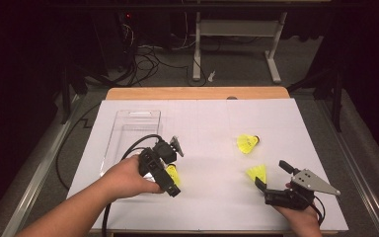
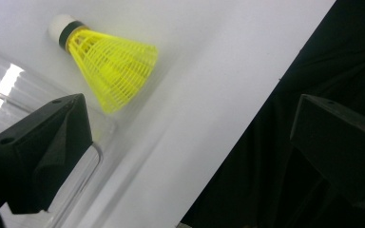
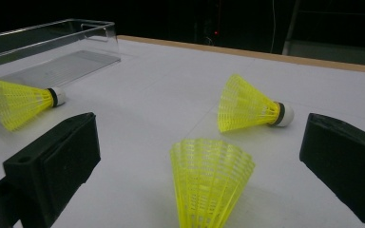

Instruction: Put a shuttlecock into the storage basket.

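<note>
On the table [image 1: 202,207] a tray [image 1: 133,123] lies at the left side. One shuttlecock [image 1: 173,174] lies just beside the tray's near right corner, under the left gripper [image 1: 165,168]. Two other shuttlecocks lie at the right half: the far one [image 1: 247,143] on its side, the near one [image 1: 256,172] before it, between the jaws of the right gripper [image 1: 272,177].

There are three yellow shuttlecocks on the white table [image 1: 212,128]: one [image 1: 172,173] beside the tray, one [image 1: 247,143] farther back, and one [image 1: 256,173] nearer the front. There is one clear plastic tray [image 1: 133,123]. There are two hand-held grippers, a left gripper [image 1: 170,173] and a right gripper [image 1: 271,177].
</note>
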